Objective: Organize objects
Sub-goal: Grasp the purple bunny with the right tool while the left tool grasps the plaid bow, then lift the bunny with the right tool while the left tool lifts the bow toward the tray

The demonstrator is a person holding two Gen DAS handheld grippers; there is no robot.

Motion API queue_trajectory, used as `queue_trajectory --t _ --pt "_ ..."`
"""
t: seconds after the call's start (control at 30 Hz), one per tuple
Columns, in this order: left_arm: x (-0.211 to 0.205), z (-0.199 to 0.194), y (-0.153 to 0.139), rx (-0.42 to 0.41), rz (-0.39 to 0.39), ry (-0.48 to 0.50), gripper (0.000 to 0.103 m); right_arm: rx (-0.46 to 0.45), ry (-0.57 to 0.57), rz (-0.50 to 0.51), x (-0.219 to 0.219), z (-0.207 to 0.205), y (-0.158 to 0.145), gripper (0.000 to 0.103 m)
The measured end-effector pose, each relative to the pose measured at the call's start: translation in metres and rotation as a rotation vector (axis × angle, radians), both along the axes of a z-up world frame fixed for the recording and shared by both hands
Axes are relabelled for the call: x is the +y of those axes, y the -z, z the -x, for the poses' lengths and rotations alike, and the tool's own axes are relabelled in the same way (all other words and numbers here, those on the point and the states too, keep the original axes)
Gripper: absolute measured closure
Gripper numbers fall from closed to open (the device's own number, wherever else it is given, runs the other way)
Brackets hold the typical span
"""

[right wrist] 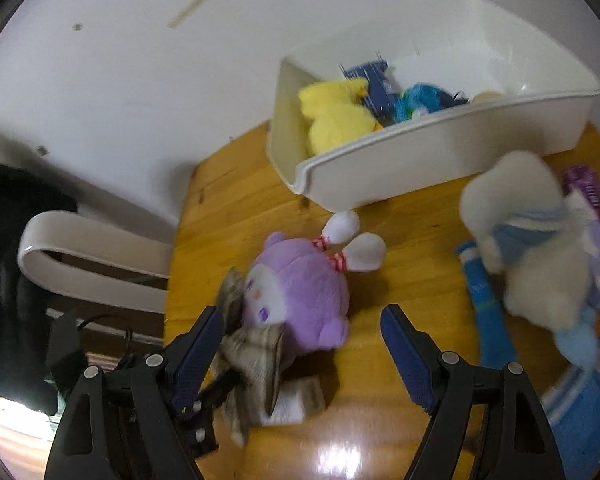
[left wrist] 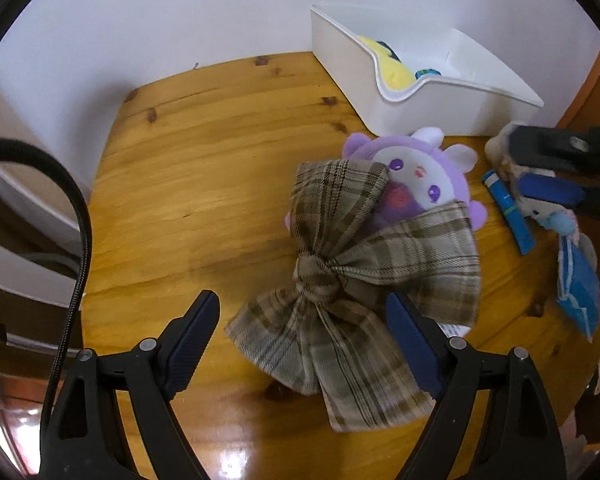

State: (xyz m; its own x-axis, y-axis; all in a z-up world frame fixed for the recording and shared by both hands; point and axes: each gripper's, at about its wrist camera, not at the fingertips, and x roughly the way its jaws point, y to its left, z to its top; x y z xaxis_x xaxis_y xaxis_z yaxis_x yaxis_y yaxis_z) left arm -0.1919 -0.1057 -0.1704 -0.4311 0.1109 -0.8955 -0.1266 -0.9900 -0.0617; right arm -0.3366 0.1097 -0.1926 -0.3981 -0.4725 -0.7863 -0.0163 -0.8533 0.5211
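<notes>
On the near middle of the wooden table [left wrist: 204, 184], the plaid bow [left wrist: 352, 280] lies draped over the purple plush [left wrist: 424, 180]. The left gripper [left wrist: 304, 344] straddles it wide open, empty. Soft, light cloth; probably best pinched at its knot. The right gripper [right wrist: 300, 356] also gapes empty.

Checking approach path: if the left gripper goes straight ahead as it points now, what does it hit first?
Most likely the plaid bow, which lies between the open fingers of the left gripper. The purple plush toy sits just behind it. Depth is uncertain.
</notes>
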Motion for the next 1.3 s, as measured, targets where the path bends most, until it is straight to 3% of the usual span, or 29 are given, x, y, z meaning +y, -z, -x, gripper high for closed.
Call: queue_trajectory --t 0.37,0.57,0.7,0.77,0.87,1.07,1.3 --pt "-0.002 0.025 0.022 -0.056 -0.027 0.012 0.02 -0.092 -0.045 0.023 -0.028 0.036 0.048 0.021" --pt "0.004 0.031 0.032 -0.089 -0.058 0.025 0.026 -0.095 -0.067 0.046 -0.035 0.041 0.054 0.021" --pt "0.012 0.028 0.03 -0.072 -0.038 0.046 0.042 -0.089 -0.079 0.058 -0.038 0.042 0.055 0.03" --pt "0.017 0.026 0.028 -0.07 -0.039 0.065 0.062 -0.073 -0.084 0.038 -0.041 0.043 0.053 0.034" --pt "0.021 0.023 0.027 -0.067 -0.018 0.065 0.074 -0.048 -0.089 0.006 -0.043 0.04 0.047 0.04" --pt "0.016 0.007 0.012 -0.032 -0.045 0.031 0.078 0.043 -0.073 -0.041 -0.037 0.023 0.024 0.043" --pt "0.009 -0.02 -0.038 0.086 -0.058 -0.022 0.079 0.217 -0.002 -0.079 -0.019 -0.012 -0.034 0.043"
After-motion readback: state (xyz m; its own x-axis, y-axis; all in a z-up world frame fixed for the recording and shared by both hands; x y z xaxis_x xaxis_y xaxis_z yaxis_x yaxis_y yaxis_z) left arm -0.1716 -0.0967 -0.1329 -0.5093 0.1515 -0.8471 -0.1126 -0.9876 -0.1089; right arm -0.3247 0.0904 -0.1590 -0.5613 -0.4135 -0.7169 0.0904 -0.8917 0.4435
